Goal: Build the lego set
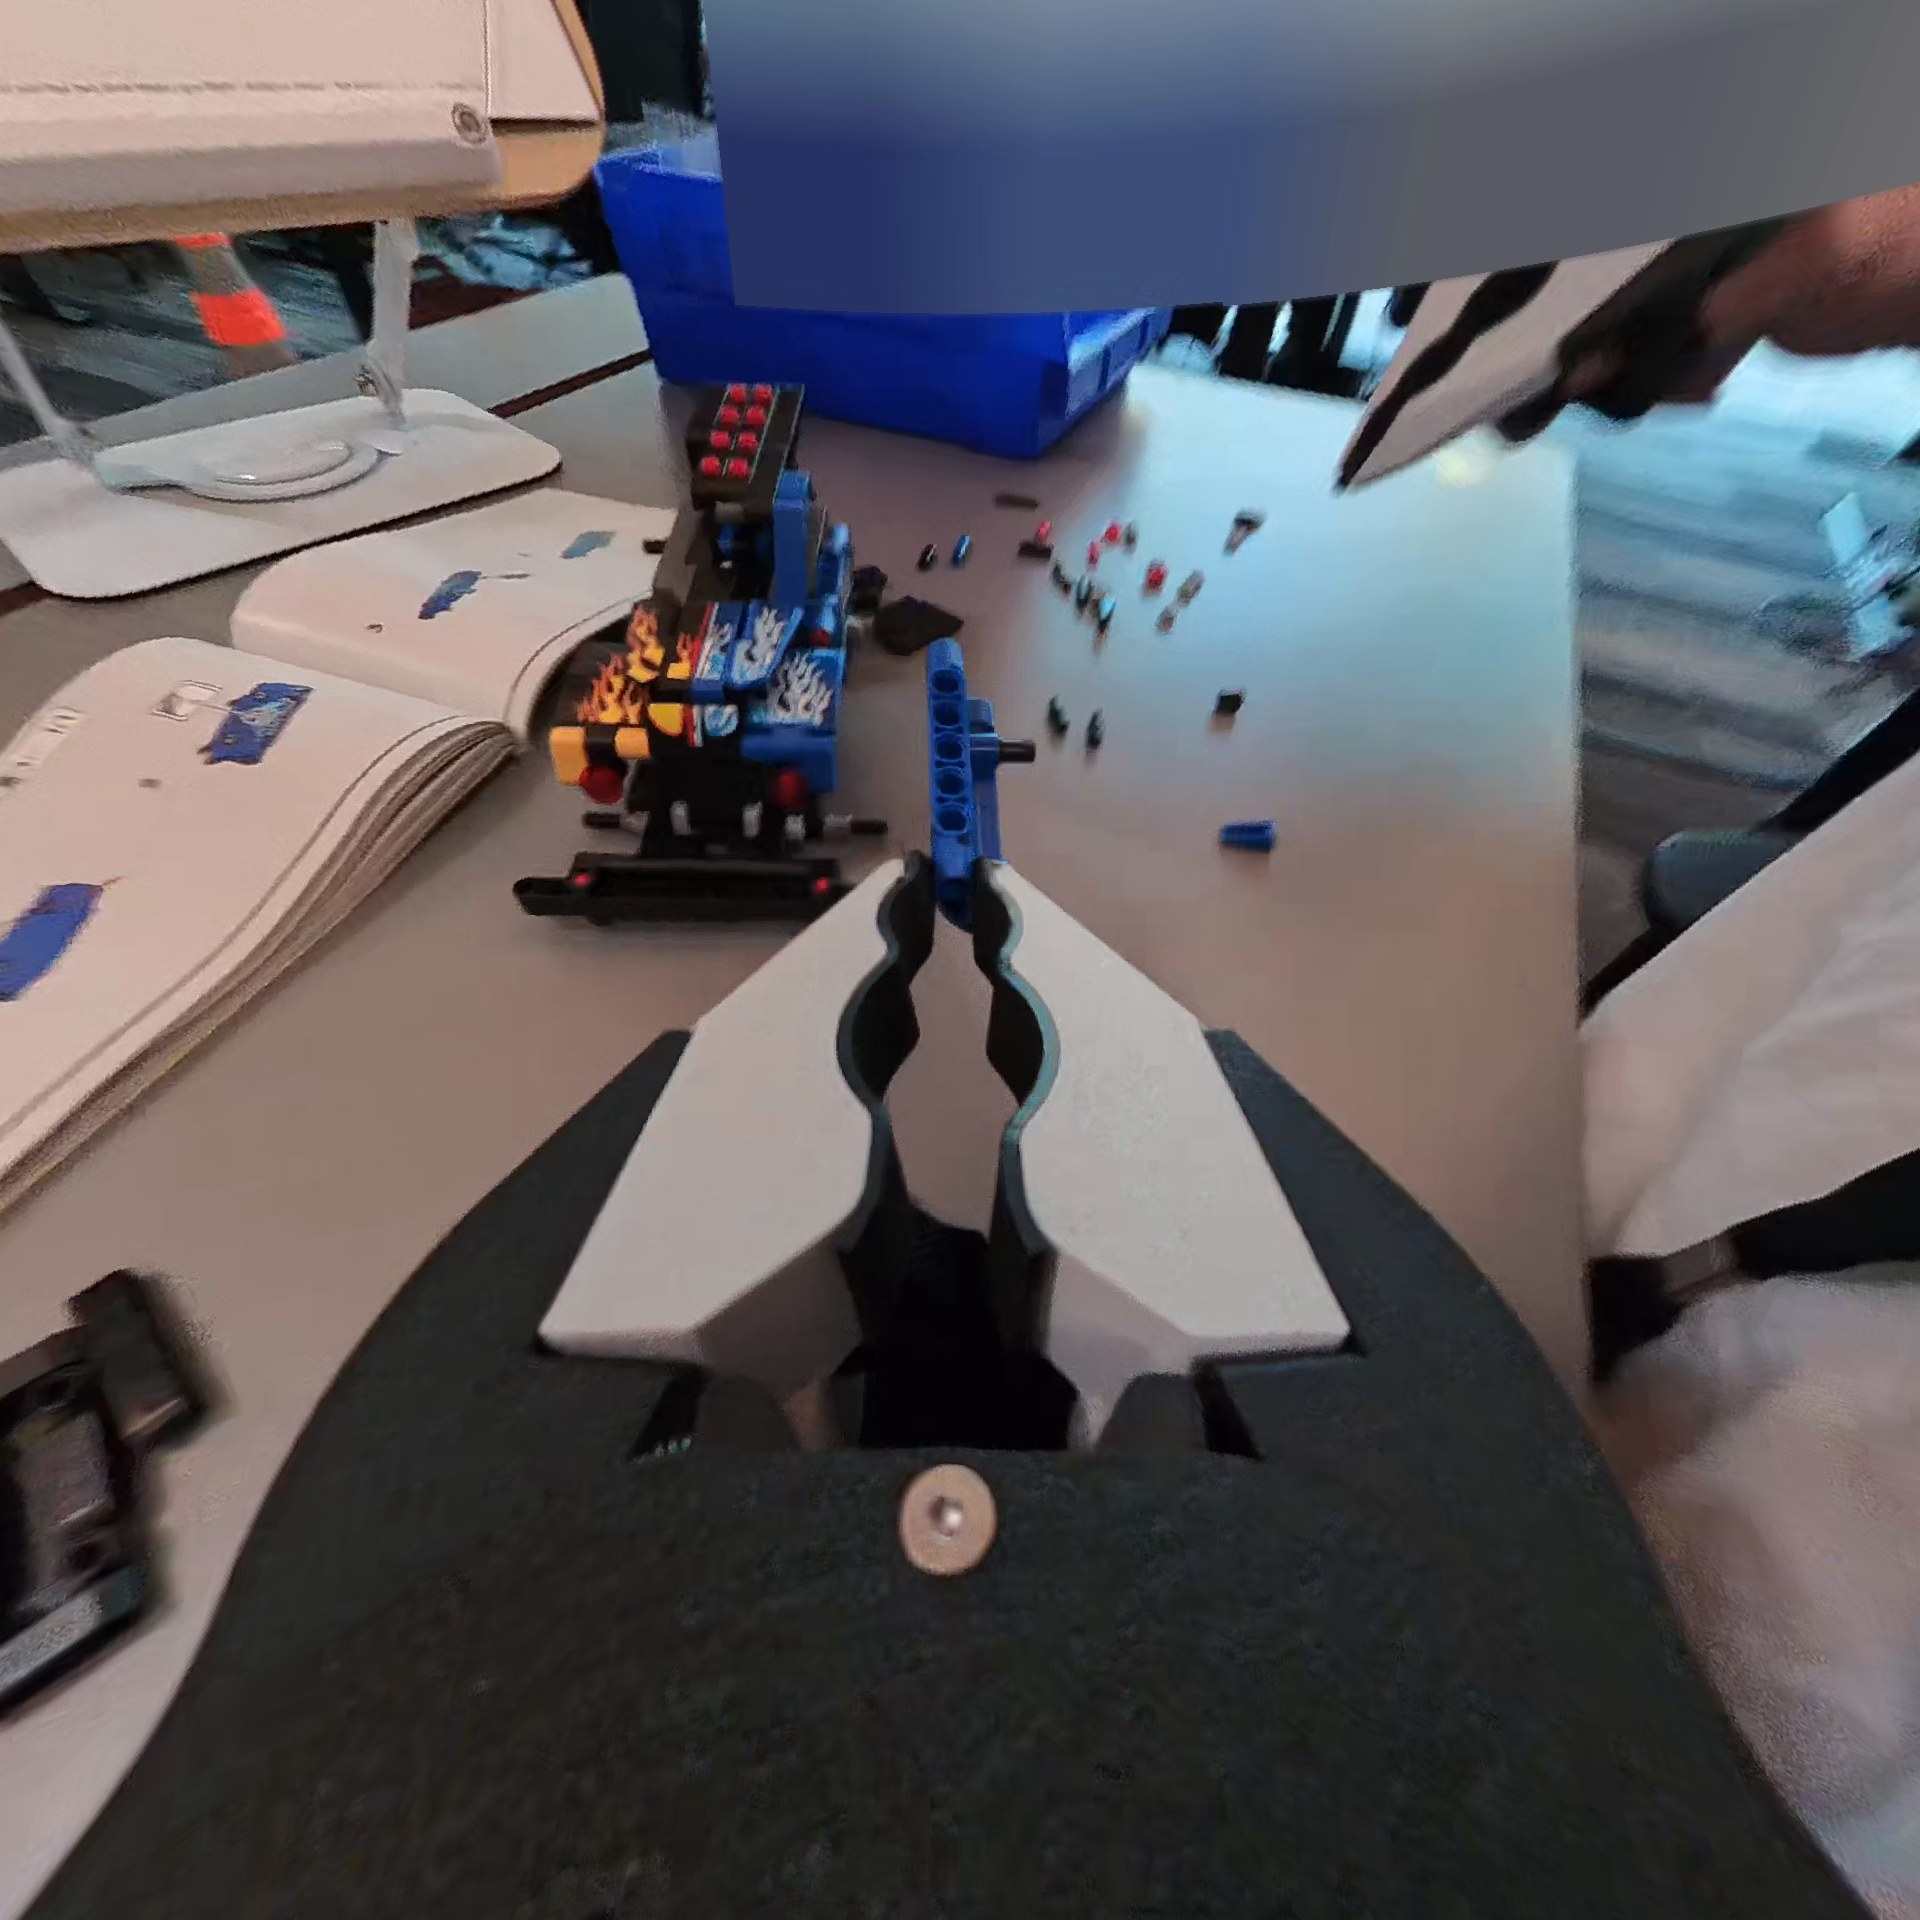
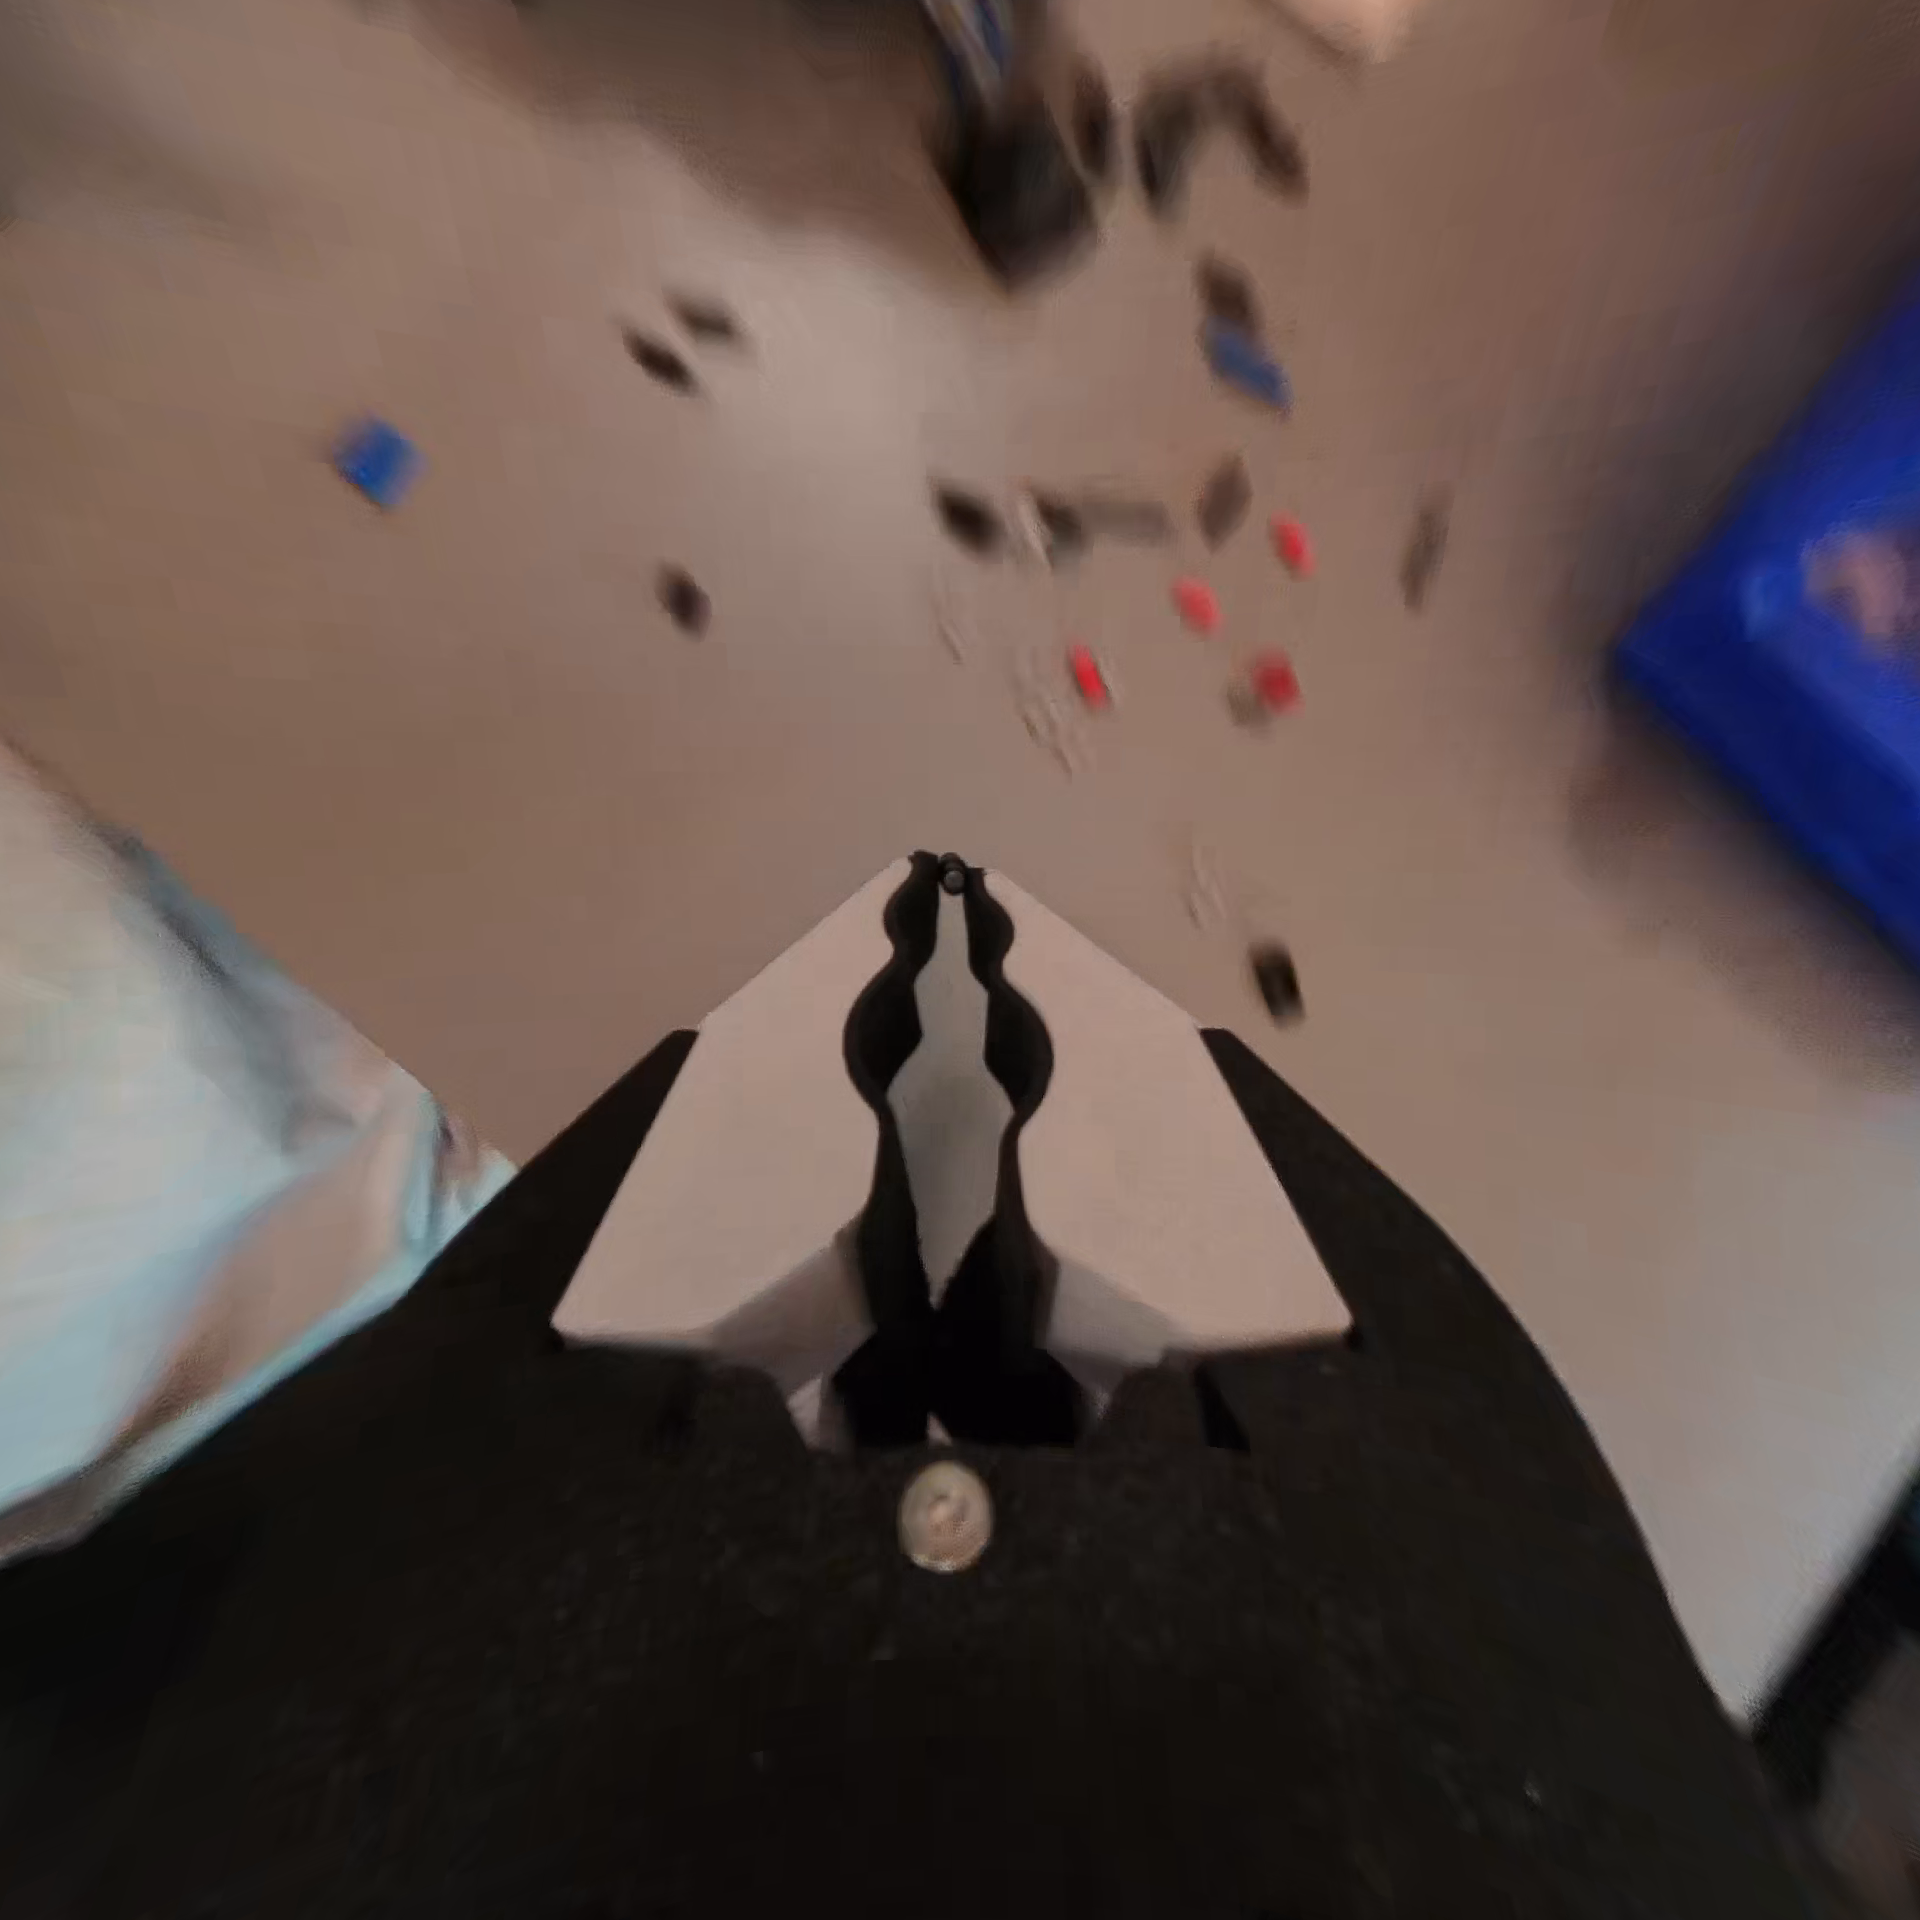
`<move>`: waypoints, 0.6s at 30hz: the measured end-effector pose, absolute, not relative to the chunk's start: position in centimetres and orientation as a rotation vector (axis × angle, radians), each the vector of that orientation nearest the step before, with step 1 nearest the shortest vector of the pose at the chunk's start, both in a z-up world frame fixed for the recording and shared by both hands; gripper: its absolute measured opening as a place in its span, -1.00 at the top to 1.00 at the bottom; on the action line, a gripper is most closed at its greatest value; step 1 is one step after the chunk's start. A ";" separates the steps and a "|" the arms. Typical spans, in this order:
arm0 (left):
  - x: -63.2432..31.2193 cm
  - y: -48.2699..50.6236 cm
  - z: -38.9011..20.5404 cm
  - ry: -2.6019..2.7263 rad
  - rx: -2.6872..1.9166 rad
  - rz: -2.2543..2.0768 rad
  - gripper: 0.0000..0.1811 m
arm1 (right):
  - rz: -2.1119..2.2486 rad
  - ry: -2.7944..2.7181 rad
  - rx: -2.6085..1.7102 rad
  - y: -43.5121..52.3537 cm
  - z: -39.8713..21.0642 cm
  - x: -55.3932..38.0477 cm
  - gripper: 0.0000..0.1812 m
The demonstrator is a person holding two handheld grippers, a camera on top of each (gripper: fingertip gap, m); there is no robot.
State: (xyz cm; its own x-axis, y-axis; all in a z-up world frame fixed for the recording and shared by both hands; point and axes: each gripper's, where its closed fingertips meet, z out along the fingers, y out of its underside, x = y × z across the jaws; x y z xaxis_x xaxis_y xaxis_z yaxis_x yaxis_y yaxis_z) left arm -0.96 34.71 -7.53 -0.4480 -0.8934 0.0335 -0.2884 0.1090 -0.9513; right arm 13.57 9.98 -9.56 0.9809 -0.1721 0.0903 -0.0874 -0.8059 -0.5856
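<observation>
Left wrist view shows the left hand-held gripper (image 1: 954,883) at frame centre, its fingers pinched narrow on the lower end of a blue beam (image 1: 951,769). The beam's long axis runs up the frame away from the tips, and a black pin (image 1: 1013,750) juts from its right side. Just left of the beam stands the half-built truck (image 1: 727,675) on the tabletop (image 1: 1351,675), with the open manual (image 1: 260,790) further left. Loose parts (image 1: 1101,582) lie scattered to the upper right. The right hand-held gripper (image 1: 1351,473) hangs blurred at upper right, well apart from the beam. In the right wrist view, heavily blurred, that gripper (image 2: 948,871) is nearly closed on a small dark peg (image 2: 951,873) above the parts. Joining peg to beam would likely need the right one to travel toward the beam's holed face.
</observation>
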 end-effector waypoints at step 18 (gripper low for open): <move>-0.1 33.8 -5.5 1.482 -1.525 -1.942 0.94 | -0.377 -0.192 -1.878 33.0 -5.1 -0.4 0.95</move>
